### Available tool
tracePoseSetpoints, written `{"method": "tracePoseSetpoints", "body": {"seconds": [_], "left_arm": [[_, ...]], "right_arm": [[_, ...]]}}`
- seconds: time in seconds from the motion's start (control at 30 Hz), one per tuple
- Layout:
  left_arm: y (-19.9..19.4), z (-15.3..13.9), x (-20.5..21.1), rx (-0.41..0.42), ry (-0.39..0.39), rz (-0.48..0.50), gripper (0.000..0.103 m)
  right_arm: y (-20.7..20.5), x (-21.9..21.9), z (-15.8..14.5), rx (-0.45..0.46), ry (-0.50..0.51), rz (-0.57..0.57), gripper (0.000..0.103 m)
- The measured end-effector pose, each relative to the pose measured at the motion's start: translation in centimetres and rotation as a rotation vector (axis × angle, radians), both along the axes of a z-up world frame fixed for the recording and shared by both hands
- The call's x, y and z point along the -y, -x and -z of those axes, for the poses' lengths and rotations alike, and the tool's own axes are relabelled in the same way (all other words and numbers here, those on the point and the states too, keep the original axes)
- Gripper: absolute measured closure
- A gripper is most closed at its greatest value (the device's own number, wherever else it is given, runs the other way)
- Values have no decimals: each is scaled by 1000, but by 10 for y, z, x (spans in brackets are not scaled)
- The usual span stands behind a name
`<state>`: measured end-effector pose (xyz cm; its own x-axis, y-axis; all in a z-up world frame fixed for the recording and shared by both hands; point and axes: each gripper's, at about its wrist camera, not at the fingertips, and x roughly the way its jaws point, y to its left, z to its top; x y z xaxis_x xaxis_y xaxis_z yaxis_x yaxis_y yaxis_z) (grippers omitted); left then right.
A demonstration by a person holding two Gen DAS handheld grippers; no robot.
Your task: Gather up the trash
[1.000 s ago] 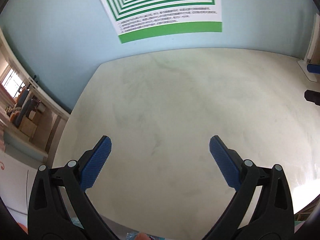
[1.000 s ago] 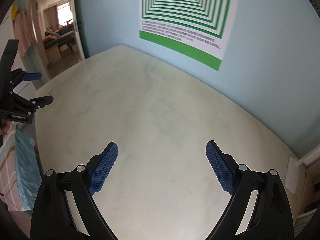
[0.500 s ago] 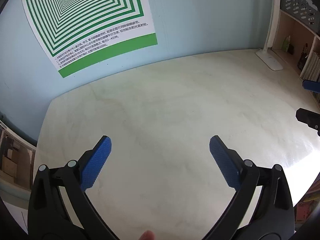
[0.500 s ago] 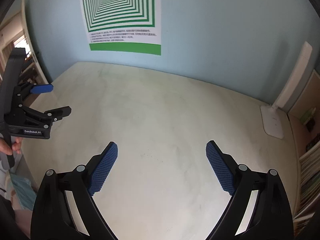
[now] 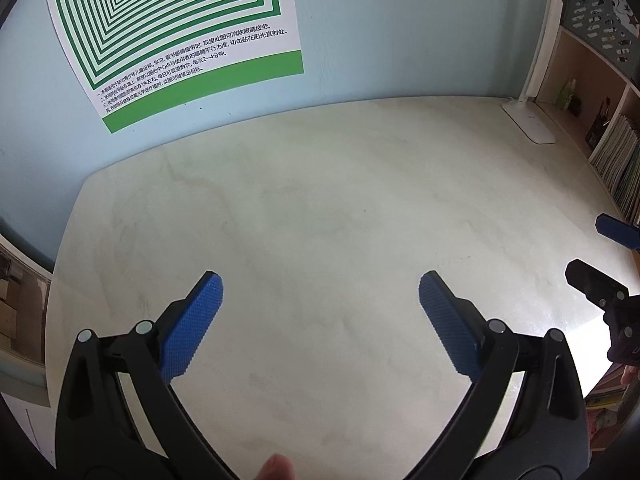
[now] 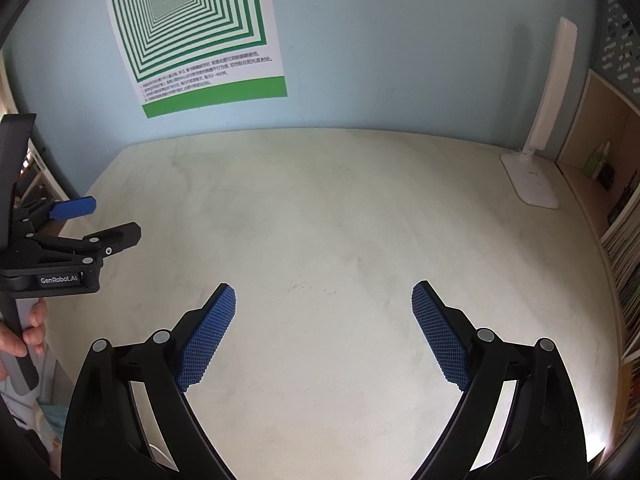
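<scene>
Jaws spread wide and empty on both the left gripper (image 5: 320, 320) and right gripper (image 6: 324, 328), hovering over the lower-centre table (image 6: 340, 220), with no trash visible either way, so direction, axis and nearer hand can't be told; beyond, only lamp (image 6: 536, 188) upper right, poster (image 6: 192, 32) upper left.

A pale, marble-veined surface (image 6: 340, 216) is seen, smooth with a soft sheen and brighter glare toward 4 o'clock. The left claw (image 5: 320, 312) and right claw (image 6: 324, 328) are formed of matt black plastic, with blue pads (image 6: 208, 340) of knurled, rubbery texture and small metal rivets. A glossy white plastic lamp (image 6: 536, 176) is set at 2 o'clock. Matt printed paper is shown by the poster (image 6: 192, 32) at 11 o'clock on a flat-painted wall (image 6: 400, 40).
</scene>
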<state>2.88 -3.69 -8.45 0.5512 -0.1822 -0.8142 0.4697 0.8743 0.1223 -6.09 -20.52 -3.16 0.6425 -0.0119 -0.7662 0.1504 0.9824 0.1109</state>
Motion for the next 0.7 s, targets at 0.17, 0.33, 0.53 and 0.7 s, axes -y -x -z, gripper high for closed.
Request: {"method": "tracePoseSetpoints", "body": {"seconds": [0.17, 0.33, 0.53, 0.7], "left_arm": [[0, -1, 2, -15, 37, -24, 7], [0, 2, 7, -18, 16, -44, 7], [1, 13, 3, -44, 38, -66, 7], [4, 17, -1, -49, 54, -69, 7]], "right_arm": [[3, 5, 1, -2, -8, 28, 14], [5, 9, 4, -22, -20, 40, 14], [5, 9, 6, -33, -5, 49, 14], [0, 6, 6, -33, -8, 46, 14]]}}
